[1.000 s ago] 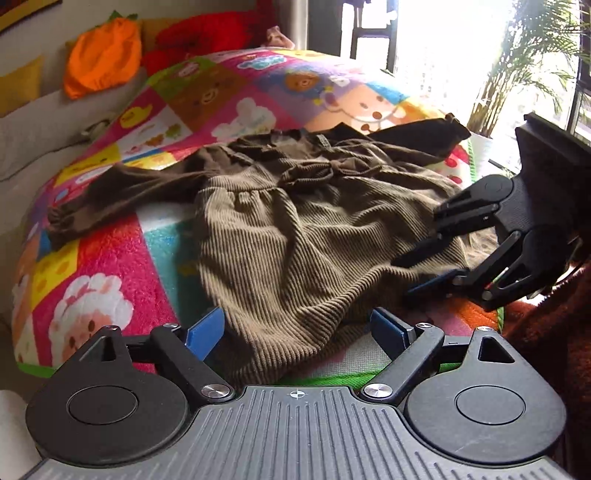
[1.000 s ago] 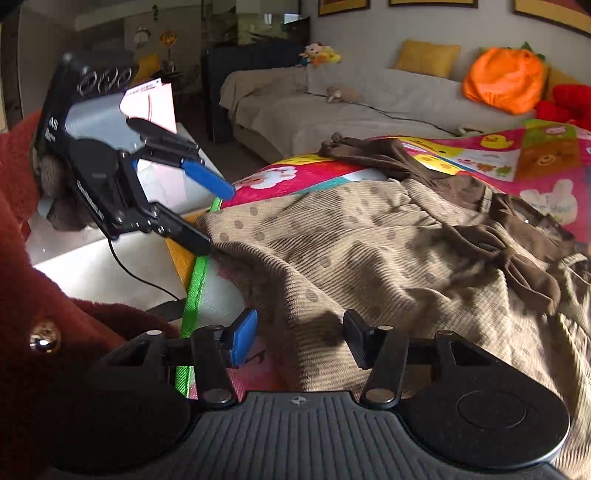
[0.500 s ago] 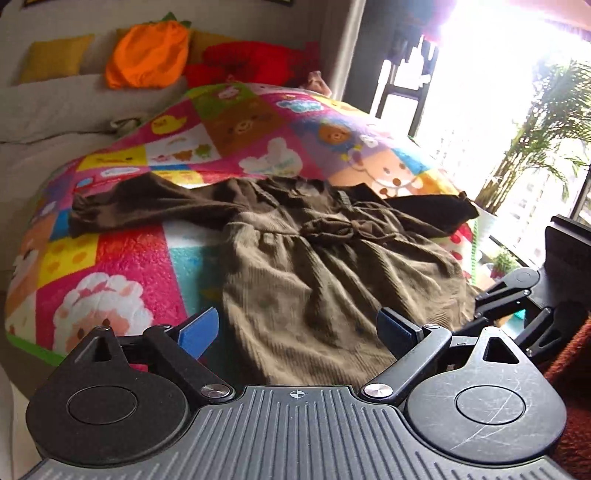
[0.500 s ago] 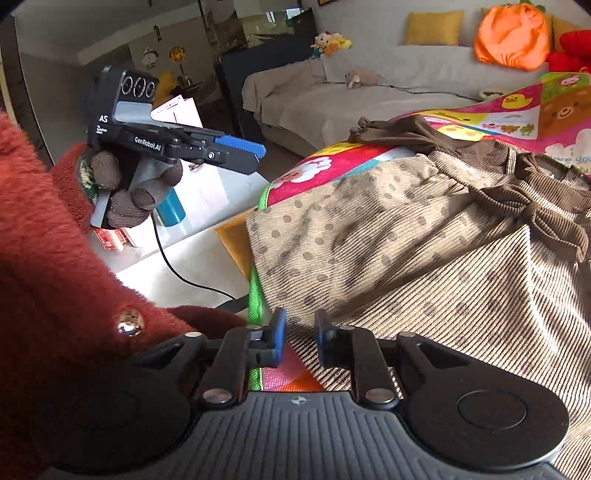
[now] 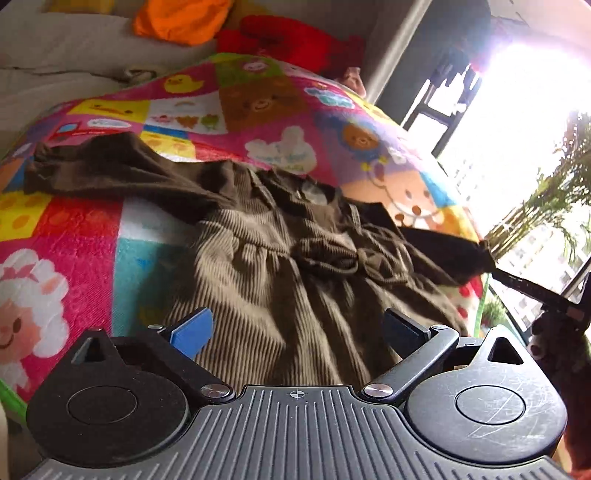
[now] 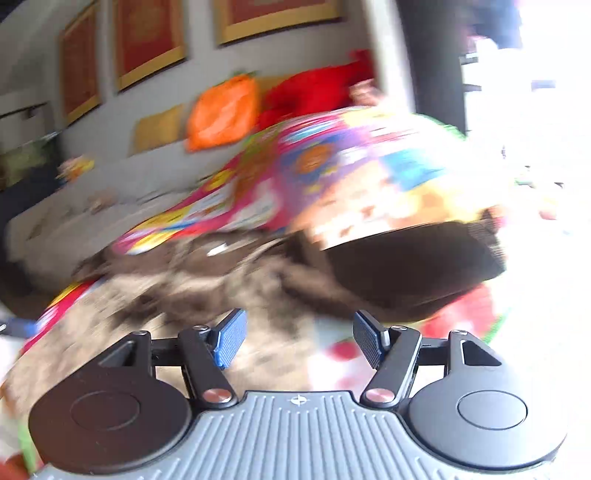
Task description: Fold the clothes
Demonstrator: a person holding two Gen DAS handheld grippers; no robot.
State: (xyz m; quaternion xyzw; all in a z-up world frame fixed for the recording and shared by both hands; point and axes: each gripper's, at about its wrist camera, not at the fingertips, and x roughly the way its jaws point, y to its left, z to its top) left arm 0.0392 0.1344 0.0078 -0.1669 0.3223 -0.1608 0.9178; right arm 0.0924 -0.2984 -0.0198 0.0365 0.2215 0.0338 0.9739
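A brown ribbed corduroy dress [image 5: 280, 266] lies spread flat on a bright patchwork play mat printed with cartoon animals [image 5: 280, 107]. In the left wrist view its skirt fills the centre, one long dark sleeve [image 5: 110, 173] reaches toward 10 o'clock, and the other dark sleeve [image 5: 443, 247] points toward 3 o'clock at the mat's edge. A bow sits at the waist.

The left gripper [image 5: 299, 328] hovers over the skirt hem at 6 o'clock, blue-padded fingers [image 5: 194, 328] spread wide with nothing between them.

The right wrist view is heavily blurred. The right gripper [image 6: 299, 339] also has its fingers [image 6: 231, 338] wide apart and empty, above the dress, with the dark sleeve just ahead toward 1 o'clock.

Beyond the mat, at 11 o'clock, an orange cushion [image 5: 181, 18] rests on a grey sofa [image 5: 55, 48].
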